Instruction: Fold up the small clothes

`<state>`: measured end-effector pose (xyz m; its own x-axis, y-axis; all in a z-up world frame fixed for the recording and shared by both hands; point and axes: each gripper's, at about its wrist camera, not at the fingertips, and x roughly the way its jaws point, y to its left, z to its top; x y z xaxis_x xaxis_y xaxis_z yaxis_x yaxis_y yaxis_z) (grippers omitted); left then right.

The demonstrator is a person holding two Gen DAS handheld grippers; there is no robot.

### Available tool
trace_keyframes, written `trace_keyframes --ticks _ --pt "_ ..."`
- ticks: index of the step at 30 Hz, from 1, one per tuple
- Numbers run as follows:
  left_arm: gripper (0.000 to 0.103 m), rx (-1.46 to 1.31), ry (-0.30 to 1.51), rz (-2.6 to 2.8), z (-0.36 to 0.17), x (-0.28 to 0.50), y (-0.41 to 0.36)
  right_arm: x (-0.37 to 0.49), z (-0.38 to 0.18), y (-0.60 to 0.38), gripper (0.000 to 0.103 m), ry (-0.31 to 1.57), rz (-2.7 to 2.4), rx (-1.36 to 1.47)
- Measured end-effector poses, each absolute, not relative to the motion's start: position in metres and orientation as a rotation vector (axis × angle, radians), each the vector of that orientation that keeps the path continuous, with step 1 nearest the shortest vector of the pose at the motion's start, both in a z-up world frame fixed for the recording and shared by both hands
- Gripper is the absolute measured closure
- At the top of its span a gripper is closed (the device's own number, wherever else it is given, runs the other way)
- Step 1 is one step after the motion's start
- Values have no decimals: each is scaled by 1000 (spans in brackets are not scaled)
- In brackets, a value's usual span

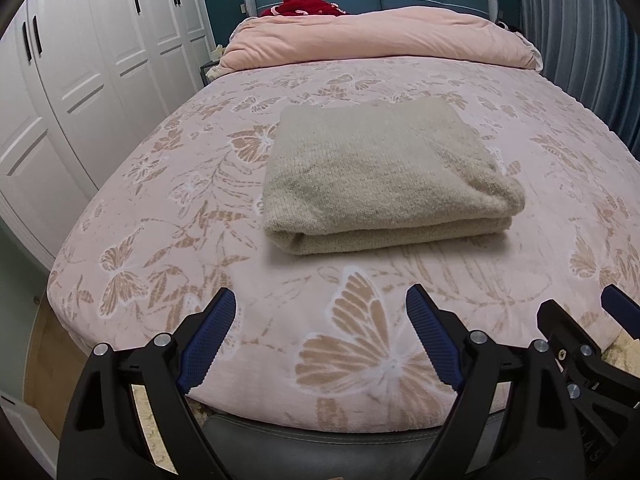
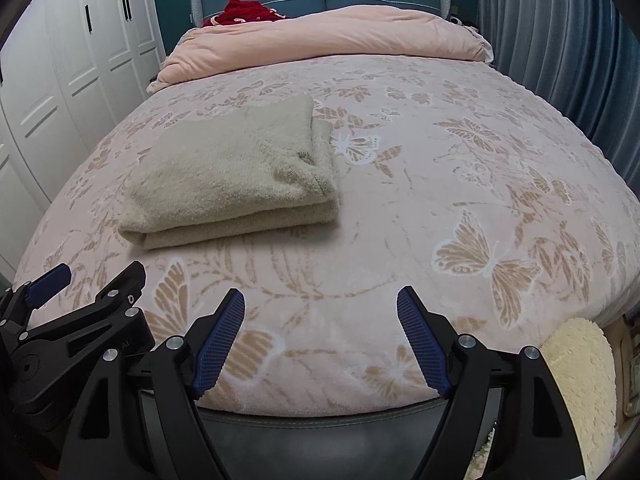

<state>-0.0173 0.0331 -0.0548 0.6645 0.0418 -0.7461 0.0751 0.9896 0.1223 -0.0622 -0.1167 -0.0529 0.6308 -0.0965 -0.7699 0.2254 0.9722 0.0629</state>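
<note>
Now the folded beige sweater [image 1: 384, 176] lies on the butterfly-print bed [image 1: 200, 240], short of the pink duvet [image 1: 380, 40] by the headboard. Near the bed's foot, well clear of the sweater, the left hand-held gripper [image 1: 320, 336] and right hand-held gripper [image 2: 320, 340] gape wide, empty.

Beige knit garment [image 1: 384, 176] – folded into a thick rectangle, lying flat mid-bed in front of me. Fold edge faces me, layers stacked w/ looser ends bunched on the right side – nothing touching it.
</note>
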Motion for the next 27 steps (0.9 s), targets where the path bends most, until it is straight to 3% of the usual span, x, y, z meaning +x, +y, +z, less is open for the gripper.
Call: trace_keyframes --ticks 27 --pt "18 149 823 7 -46 -21 34 -63 -49 -117 26 861 -188 157"
